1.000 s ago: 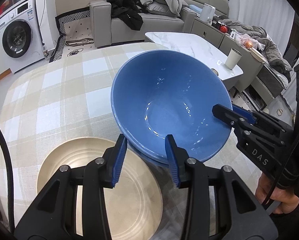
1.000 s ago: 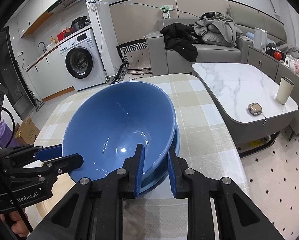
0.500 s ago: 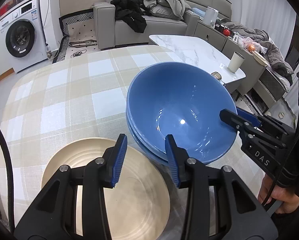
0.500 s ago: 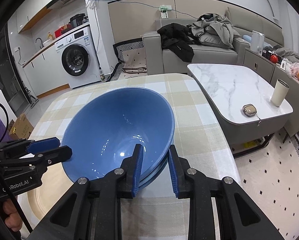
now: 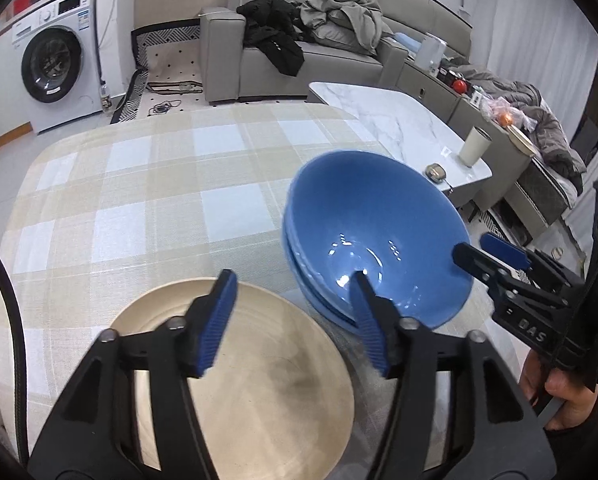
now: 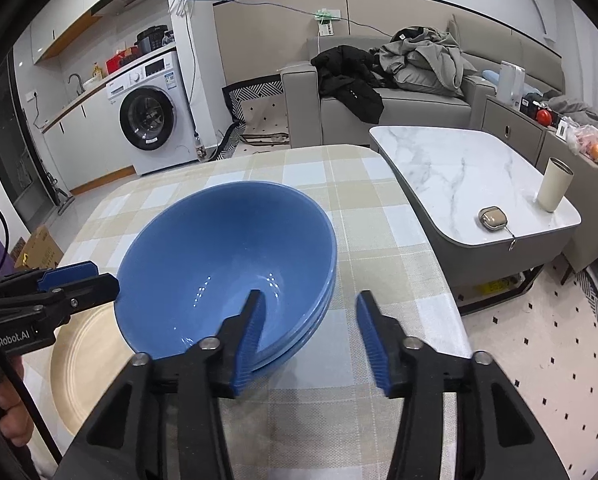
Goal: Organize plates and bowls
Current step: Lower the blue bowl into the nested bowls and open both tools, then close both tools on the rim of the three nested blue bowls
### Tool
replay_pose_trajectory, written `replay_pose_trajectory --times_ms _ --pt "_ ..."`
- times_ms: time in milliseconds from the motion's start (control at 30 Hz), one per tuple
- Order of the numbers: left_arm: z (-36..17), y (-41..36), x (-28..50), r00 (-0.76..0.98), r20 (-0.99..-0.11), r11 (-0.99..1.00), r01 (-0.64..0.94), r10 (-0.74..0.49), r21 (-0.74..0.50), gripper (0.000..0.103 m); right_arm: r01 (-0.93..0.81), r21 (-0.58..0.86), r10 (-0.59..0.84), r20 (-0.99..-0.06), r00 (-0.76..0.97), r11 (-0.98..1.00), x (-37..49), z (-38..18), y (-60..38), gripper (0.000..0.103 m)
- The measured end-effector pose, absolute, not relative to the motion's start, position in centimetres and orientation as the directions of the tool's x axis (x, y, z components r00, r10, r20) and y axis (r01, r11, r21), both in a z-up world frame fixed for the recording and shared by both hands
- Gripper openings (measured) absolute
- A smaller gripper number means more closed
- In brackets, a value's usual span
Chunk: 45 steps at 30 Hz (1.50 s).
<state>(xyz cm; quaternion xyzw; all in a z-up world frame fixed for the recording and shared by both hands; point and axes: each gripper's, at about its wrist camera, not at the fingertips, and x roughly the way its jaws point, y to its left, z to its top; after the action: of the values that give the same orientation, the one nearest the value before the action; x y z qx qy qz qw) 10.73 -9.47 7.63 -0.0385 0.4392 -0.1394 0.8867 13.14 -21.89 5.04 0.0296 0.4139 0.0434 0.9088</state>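
Both jaws have just been opening: our left hand-held gripper (image 5: pixel 295 312) & right hand-held gripper (image 6: pixel 311 332) now stand apart, off the blue bowl (image 5: pixel 375 240), which sits nested in another by the surface's (image 5: pixel 139 184) right edge, so stacking looks done.

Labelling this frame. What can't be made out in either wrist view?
- Lower blue bowls: only rims show, count unclear; top bowl covers them.
- Beige plate: partly behind left gripper; in right view, cut by bowl.
- Right gripper: open.
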Motion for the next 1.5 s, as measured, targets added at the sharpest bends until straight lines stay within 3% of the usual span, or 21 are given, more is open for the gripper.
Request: replay_pose_trajectory --times_ms 67,133,200,267,833,900,967,1200,1500 --pt "7.7 -8.7 10.9 0.583 -0.762 0.959 0.189 -0.283 -0.212 0.071 -0.046 0.112 0.114 -0.745 0.657 0.993 13.0 5.1 -22.5 0.072" --pt "7.8 -7.9 11.3 0.586 -0.754 0.955 0.176 -0.297 -0.24 0.083 -0.04 0.138 0.13 -0.737 0.663 0.99 12.8 5.2 -23.1 0.08" --pt "7.9 -7.3 11.5 0.596 -0.742 0.951 0.167 -0.307 -0.259 0.087 -0.035 0.176 0.155 -0.729 0.666 0.984 12.7 5.2 -23.8 0.087" --pt "7.8 -6.7 11.8 0.599 -0.734 0.946 0.159 -0.321 -0.284 0.102 -0.028 0.199 0.165 -0.718 0.676 0.98 12.6 5.2 -24.3 0.095" --pt "3.8 -7.5 15.2 0.551 -0.766 0.937 0.097 -0.332 -0.337 0.101 -0.005 0.413 0.313 -0.682 0.661 0.911 13.9 2.4 -26.1 0.096" --pt "3.4 -7.9 15.4 0.542 -0.772 0.938 0.1 -0.332 -0.333 0.098 -0.004 0.434 0.333 -0.684 0.649 0.901 14.2 1.9 -26.1 0.09" --pt "3.0 -8.2 15.7 0.526 -0.779 0.935 0.108 -0.342 -0.337 0.087 0.001 0.435 0.332 -0.69 0.643 0.901 14.3 1.6 -26.1 0.082" --pt "2.3 -9.1 16.2 0.505 -0.782 0.927 0.125 -0.366 -0.353 0.066 -0.013 0.474 0.379 -0.685 0.622 0.88 14.7 0.9 -25.8 0.073" --pt "2.9 -10.5 16.2 0.504 -0.77 0.919 0.177 -0.392 -0.352 0.037 -0.035 0.466 0.382 -0.677 0.63 0.884 15.0 1.1 -24.8 0.05"
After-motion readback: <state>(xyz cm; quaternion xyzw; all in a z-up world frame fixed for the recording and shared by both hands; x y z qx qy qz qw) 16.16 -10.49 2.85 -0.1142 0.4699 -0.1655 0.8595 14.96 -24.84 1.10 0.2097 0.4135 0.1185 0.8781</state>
